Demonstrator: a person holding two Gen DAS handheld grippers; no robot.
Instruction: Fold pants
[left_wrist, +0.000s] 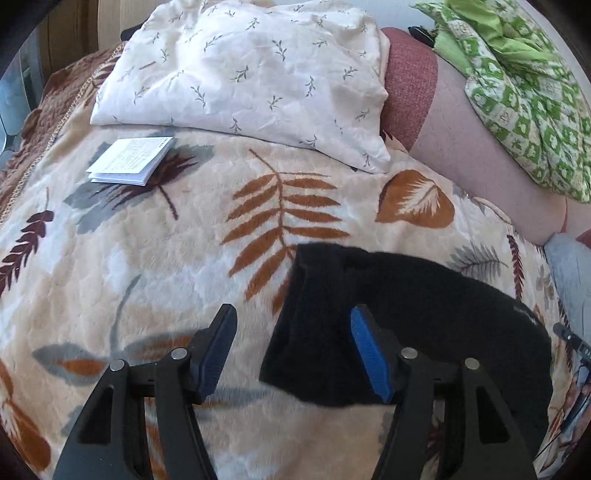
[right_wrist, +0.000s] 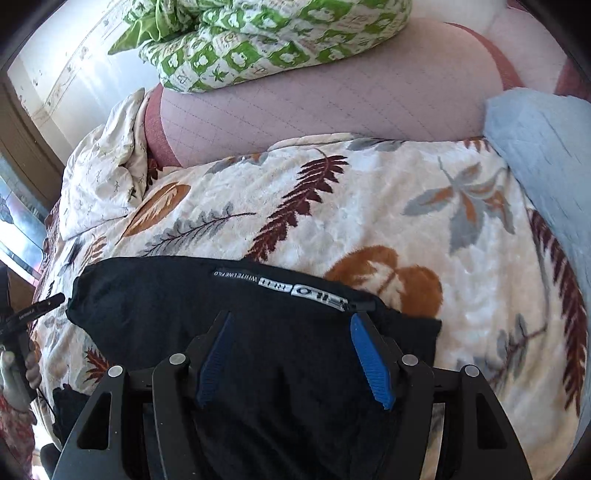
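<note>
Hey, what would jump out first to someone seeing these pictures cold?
The black pants, folded into a dark bundle low on the leaf-patterned blanket. Behind it, a pale sprigged pillow and a green checked quilt beside it.

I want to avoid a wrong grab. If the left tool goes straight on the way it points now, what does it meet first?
Most likely the edge of the black pants, lying between the open fingers of the left tool, with the leaf-patterned blanket beside it. Depth is unclear.
</note>
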